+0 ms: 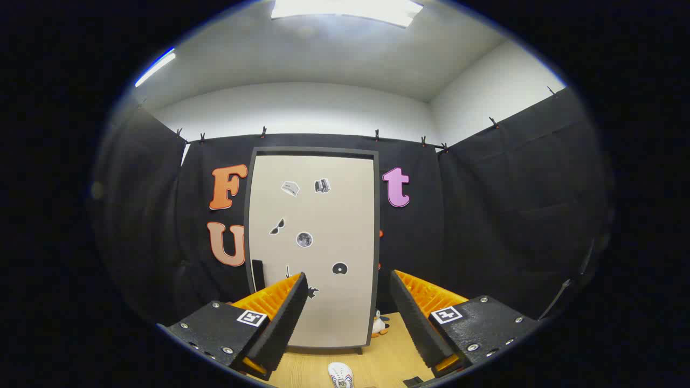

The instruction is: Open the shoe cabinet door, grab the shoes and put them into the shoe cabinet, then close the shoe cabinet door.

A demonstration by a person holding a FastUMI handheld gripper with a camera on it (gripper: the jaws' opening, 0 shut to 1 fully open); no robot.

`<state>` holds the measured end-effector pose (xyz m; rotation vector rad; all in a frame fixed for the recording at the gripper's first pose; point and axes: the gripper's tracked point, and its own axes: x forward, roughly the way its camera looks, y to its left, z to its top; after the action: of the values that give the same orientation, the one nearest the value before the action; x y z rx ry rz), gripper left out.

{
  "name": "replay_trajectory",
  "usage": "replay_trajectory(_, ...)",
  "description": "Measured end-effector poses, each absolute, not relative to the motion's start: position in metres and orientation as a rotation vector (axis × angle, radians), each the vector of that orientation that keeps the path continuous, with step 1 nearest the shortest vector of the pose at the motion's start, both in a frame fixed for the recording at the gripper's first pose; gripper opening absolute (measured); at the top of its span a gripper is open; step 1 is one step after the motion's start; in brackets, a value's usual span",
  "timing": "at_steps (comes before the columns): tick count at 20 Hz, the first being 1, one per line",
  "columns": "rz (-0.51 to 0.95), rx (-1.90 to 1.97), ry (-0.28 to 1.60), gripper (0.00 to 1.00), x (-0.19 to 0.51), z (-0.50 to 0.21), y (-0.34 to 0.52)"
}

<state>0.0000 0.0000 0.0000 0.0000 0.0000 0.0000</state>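
A tall shoe cabinet (pixel 312 248) with a pale beige door in a dark frame stands ahead of me against the black cloth wall. The door is closed and carries several small stickers. A dark handle (pixel 257 275) sits on its left edge, just beyond my left finger. My gripper (pixel 347 288) is open, fingers spread wide with nothing between them, pointing at the lower part of the door. A white shoe (pixel 340 374) lies on the wooden floor below and between the fingers.
A small white and orange toy figure (pixel 379 325) stands on the wooden floor (pixel 388 350) at the cabinet's lower right corner. Black cloth walls close in on the left and right.
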Motion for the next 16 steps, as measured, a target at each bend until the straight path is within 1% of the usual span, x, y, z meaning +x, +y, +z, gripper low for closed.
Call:
replay_trajectory(10, 0.016, -0.004, 0.016, 0.95, 0.001, 0.000, 0.014)
replay_trajectory(16, 0.035, -0.002, 0.034, 0.95, 0.015, -0.011, 0.041)
